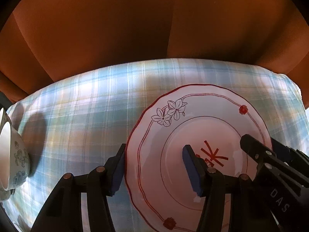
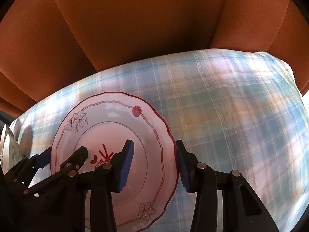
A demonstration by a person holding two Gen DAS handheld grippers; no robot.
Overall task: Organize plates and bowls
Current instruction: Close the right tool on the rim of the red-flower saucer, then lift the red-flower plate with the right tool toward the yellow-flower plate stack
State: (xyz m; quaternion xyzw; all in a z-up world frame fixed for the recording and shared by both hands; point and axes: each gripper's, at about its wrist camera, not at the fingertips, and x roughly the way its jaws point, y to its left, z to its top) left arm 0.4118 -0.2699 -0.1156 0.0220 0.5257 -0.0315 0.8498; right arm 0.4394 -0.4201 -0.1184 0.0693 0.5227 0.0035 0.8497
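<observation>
A white plate with a red rim line and flower drawings lies on the plaid tablecloth. My left gripper is open and straddles the plate's left rim, one finger outside, one over the plate's middle. My right gripper is open and straddles the same plate's right rim; it also shows in the left wrist view. The left gripper shows in the right wrist view. White bowls with blue flower prints stand at the far left.
The tablecloth covers the whole table. Orange sofa cushions rise behind the table's far edge. The bowls also show at the left edge of the right wrist view.
</observation>
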